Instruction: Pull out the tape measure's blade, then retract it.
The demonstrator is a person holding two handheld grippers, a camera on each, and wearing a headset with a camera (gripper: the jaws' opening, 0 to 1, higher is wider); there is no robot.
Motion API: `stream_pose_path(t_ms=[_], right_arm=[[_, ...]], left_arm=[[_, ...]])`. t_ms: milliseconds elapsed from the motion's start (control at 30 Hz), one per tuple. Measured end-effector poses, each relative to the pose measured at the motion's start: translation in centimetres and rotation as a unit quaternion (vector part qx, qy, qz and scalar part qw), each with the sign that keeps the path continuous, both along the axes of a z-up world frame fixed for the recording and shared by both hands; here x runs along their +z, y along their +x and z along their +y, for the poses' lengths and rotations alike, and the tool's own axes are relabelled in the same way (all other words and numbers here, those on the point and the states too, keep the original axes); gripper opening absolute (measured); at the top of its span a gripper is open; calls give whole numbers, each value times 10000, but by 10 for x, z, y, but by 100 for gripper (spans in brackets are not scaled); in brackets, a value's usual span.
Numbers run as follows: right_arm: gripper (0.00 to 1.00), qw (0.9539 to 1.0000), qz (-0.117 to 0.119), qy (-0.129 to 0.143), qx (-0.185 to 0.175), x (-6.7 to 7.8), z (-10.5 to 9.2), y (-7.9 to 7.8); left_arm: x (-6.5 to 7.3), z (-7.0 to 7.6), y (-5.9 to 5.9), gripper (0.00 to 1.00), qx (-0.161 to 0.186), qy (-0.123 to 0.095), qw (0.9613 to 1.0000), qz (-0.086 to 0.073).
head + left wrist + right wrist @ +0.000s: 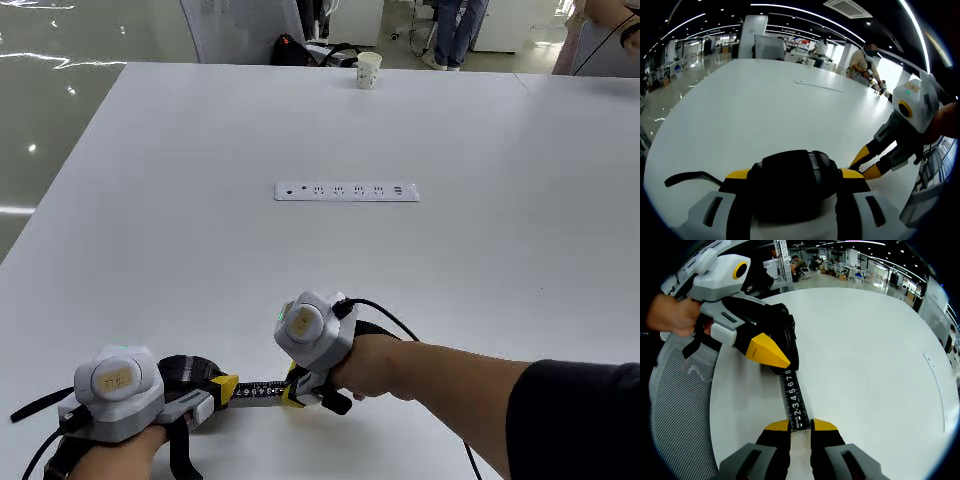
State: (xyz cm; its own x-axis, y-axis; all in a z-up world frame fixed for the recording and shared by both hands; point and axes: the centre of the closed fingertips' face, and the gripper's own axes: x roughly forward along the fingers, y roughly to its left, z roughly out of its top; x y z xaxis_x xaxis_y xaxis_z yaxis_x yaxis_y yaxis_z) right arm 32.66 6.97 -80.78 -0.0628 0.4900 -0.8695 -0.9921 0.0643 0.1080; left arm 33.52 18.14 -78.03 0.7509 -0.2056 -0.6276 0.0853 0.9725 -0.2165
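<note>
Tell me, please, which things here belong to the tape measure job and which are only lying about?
Job: black round tape measure case in the left claw; its black numbered blade pinched by the right claw.
Lying about: long white power strip; white paper cup, both apart on the white table.

Desk (480,260): carries everything listed here.
Tape measure (188,372): at the near left of the desk, clamped between the jaws of the left gripper (224,389).
Blade (262,390): runs along the desk from the tape measure rightward to the right gripper (293,393), with its end pinched between those jaws.
Grippers: near each other and facing jaw to jaw along the blade.
Power strip (346,191): flat at mid-desk, behind both grippers and well apart from them.
Cup (368,70): upright near the far edge, behind the power strip.
</note>
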Motion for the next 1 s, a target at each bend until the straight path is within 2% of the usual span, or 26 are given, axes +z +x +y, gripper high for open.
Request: stream_pose_path(t_ms=[300,1000], right_arm=[[11,9999,-73,64,97,0,5,-1],[11,9997,-104,205,82,0,13,-2]], left_arm=[[0,0,0,63,4,-4,10000,-2],[-1,0,1,63,-7,-17,10000,7]])
